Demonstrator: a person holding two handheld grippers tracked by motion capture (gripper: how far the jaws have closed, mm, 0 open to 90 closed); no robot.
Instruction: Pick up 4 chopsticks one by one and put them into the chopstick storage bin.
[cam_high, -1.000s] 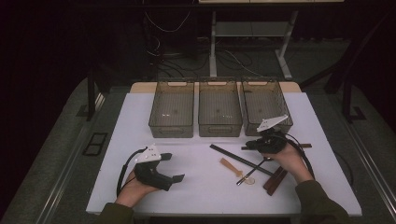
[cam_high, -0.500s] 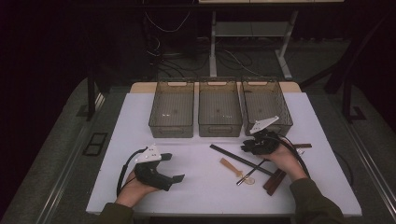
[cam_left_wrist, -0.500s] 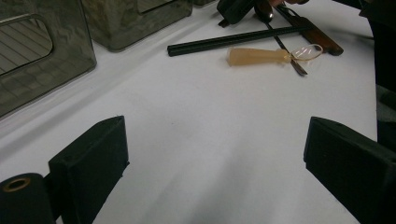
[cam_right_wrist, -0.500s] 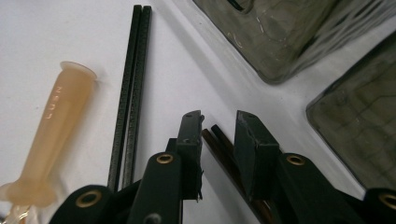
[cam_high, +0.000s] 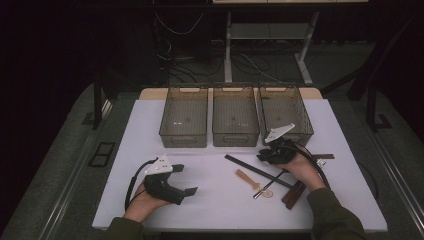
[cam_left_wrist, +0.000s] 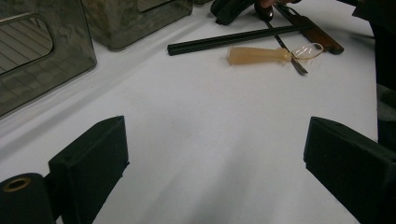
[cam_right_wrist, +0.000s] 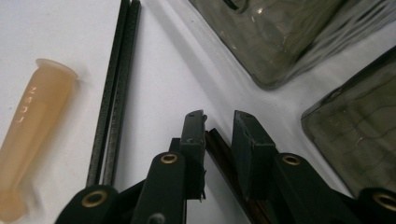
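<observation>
R gripper (cam_right_wrist: 219, 122) jaws just reopened slightly, straddling brown stick (cam_right_wrist: 229, 163) w/o clamping; L gripper (cam_left_wrist: 215, 158) jaws wide apart, idle on counter (cam_high: 210, 200).

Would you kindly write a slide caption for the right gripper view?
Right gripper, jaws slightly apart, straddles a brown stick beside black chopsticks, an amber handle and bins.

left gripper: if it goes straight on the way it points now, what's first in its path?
Probably the amber handle of the small tool, lying just before the black chopsticks. The left gripper has bare white table ahead until there; depth is hard to judge.
</observation>
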